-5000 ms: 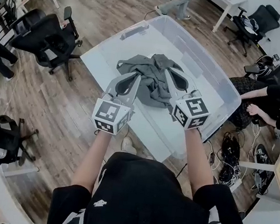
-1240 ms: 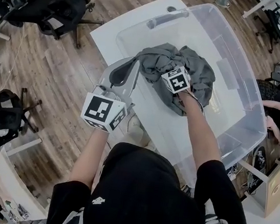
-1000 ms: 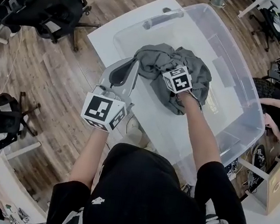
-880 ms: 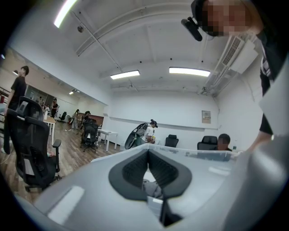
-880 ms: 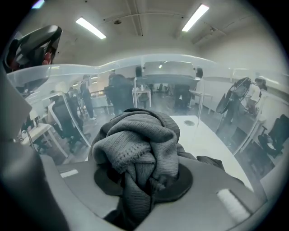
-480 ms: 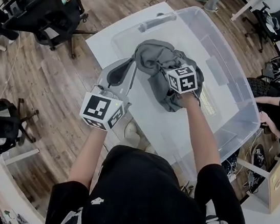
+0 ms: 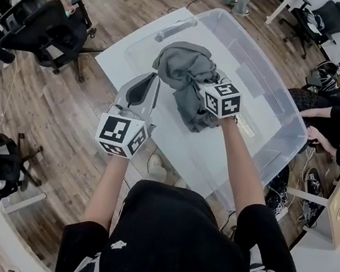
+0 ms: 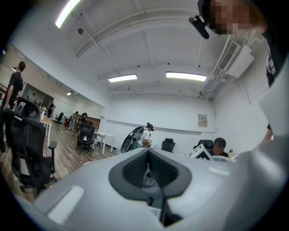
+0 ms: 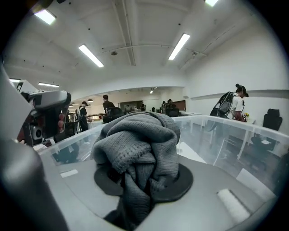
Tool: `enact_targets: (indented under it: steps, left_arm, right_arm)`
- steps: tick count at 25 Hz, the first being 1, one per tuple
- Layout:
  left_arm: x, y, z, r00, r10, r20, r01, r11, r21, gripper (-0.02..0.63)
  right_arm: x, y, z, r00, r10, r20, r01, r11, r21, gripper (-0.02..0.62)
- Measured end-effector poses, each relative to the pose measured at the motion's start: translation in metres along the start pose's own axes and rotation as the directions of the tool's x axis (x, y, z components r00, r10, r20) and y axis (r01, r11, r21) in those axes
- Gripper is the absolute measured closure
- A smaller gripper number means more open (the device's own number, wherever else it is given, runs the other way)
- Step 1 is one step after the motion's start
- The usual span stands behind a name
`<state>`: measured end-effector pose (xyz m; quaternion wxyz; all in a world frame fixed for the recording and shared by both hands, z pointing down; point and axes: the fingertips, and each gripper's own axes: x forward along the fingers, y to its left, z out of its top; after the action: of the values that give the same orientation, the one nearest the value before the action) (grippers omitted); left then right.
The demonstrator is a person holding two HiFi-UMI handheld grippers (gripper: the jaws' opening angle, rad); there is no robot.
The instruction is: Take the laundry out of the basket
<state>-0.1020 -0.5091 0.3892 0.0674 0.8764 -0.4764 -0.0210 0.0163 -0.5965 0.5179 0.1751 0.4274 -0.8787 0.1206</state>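
My right tool (image 9: pixel 142 178) was clamped on a bunched fold of the grey garment (image 7: pixel 185 71), which hung over the basket (image 7: pixel 284 126) on the counter (image 7: pixel 113 58), high enough, I judged, to clear its rim. My left tool (image 8: pixel 147 155) sat alongside, closed and empty.

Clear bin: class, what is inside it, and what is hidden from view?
Only a bunched grey garment shows, pinched by the right gripper. The clear bin looks bare elsewhere. Whatever lies beneath the garment is covered.

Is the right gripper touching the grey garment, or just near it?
Touching. The right gripper view shows the right gripper with its jaws clamped on a bunched fold of the grey garment.
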Motion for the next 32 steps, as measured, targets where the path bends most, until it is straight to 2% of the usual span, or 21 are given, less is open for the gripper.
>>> enact_targets:
  steps: [9, 18, 32]
  left_arm:
    - [-0.004, -0.023, 0.005, 1.0, -0.026, 0.017, 0.026, 1.0, -0.005, 0.597]
    - [-0.006, -0.043, 0.012, 0.999, -0.045, 0.028, 0.045, 0.999, 0.014, 0.597]
    - [-0.019, -0.07, 0.019, 0.998, -0.046, 0.033, 0.043, 0.996, 0.073, 0.597]
  right_arm:
    - [-0.053, 0.007, 0.036, 0.991, -0.03, 0.133, 0.027, 0.999, 0.026, 0.472]
    - [-0.105, 0.015, 0.06, 0.967, -0.063, 0.248, 0.051, 0.997, 0.054, 0.472]
    - [-0.157, 0.026, 0.063, 0.949, -0.093, 0.3, 0.077, 0.995, 0.064, 0.472]
